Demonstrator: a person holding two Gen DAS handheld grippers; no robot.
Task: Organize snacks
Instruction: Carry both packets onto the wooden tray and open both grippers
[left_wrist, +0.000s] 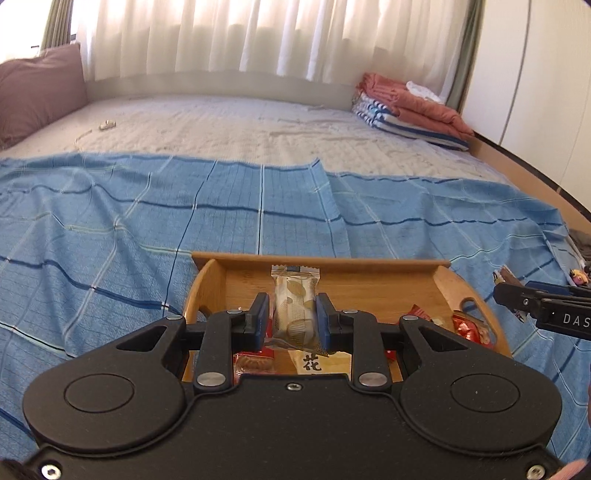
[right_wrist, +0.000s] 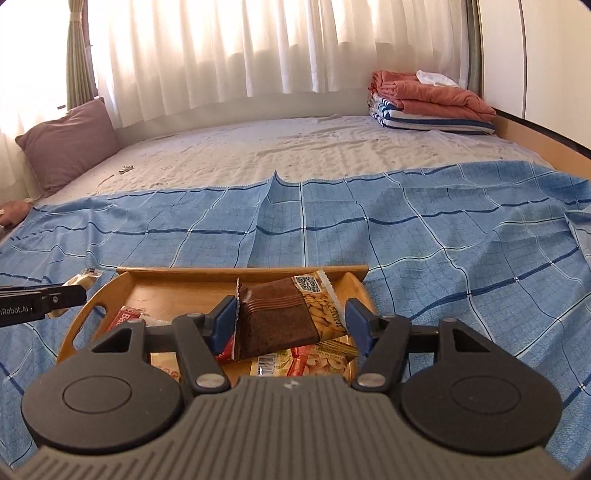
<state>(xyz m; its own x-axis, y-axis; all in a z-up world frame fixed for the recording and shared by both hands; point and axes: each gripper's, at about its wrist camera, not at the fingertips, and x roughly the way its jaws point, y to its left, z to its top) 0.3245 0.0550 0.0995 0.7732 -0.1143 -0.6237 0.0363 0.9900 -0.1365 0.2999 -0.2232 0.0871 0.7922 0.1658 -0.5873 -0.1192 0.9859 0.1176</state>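
In the left wrist view my left gripper is shut on a clear-wrapped pale snack bar with a gold leaf print, held upright over the wooden tray. My right gripper is shut on a brown snack packet with a peanut picture, tilted above the same tray. Each gripper shows at the edge of the other's view: the right gripper at the tray's right, the left gripper at its left. Red packets and peanut packets lie in the tray.
The tray rests on a blue checked cloth spread over a bed. A mauve pillow lies at the far left, folded blankets at the far right, white curtains behind. Small items lie at the cloth's right edge.
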